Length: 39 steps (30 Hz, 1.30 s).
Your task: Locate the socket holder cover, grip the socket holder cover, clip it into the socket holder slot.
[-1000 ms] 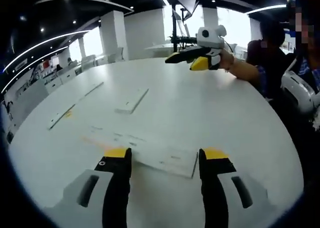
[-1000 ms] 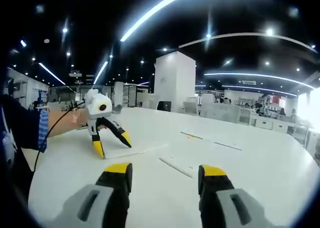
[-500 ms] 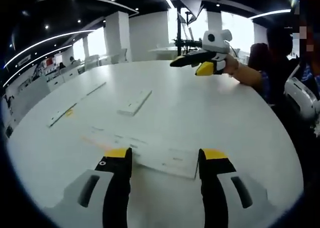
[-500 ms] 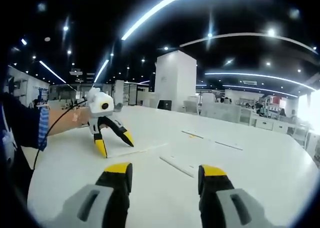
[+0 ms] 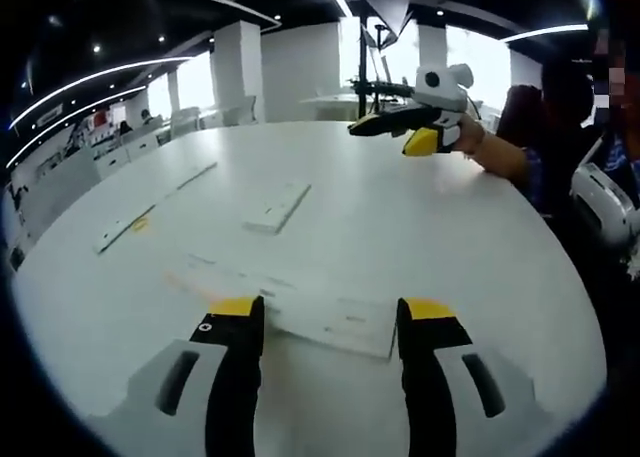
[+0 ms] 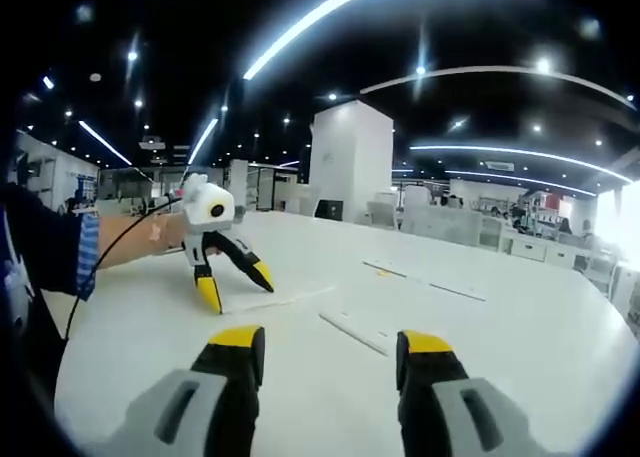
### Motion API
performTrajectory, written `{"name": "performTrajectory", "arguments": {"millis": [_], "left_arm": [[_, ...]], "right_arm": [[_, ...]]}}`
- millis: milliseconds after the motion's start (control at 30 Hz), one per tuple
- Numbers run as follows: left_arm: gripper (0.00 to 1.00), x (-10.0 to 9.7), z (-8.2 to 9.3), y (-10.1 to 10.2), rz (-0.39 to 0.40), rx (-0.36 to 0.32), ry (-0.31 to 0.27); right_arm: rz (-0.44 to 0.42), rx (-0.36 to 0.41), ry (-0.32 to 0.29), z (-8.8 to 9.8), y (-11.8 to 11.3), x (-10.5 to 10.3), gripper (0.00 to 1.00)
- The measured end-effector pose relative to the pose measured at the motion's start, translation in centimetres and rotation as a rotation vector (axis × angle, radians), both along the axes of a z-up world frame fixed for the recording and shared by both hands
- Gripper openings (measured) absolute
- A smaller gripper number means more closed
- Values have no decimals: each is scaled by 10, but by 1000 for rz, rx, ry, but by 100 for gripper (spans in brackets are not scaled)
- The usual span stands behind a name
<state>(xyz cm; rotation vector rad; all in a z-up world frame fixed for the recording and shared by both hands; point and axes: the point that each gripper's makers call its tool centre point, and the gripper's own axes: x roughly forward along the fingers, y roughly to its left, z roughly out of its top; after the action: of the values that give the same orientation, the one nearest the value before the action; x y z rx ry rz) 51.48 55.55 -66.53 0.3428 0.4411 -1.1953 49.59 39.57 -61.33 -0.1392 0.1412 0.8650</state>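
Observation:
A long flat white strip (image 5: 300,305) lies on the round white table (image 5: 430,227), just ahead of my left gripper (image 5: 331,312), which is open and holds nothing. Farther out lies a shorter white bar (image 5: 276,207). In the left gripper view my right gripper (image 5: 392,137) hovers open above the table's far right, held by a hand. In the right gripper view my right gripper (image 6: 330,342) is open and empty above the table (image 6: 520,337). My left gripper (image 6: 236,285) stands open over the long strip (image 6: 275,299), with the short bar (image 6: 352,332) nearer me.
Two thin white strips (image 5: 150,209) lie end to end at the table's left; they appear as thin strips (image 6: 425,282) far across in the right gripper view. A person's sleeve (image 5: 530,147) is at the right rim. Desks and a white pillar (image 6: 350,167) stand beyond.
My left gripper has shifted slightly to the right over the long strip, as the right gripper view shows. Both grippers stay open and the pieces on the table have not moved.

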Motion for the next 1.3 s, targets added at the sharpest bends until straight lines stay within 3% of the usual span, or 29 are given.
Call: {"name": "performTrajectory", "arguments": {"millis": [1300], "left_arm": [[53, 45, 0, -2, -41, 89, 48]], "right_arm": [[15, -39, 22, -11, 3, -1, 54]]}}
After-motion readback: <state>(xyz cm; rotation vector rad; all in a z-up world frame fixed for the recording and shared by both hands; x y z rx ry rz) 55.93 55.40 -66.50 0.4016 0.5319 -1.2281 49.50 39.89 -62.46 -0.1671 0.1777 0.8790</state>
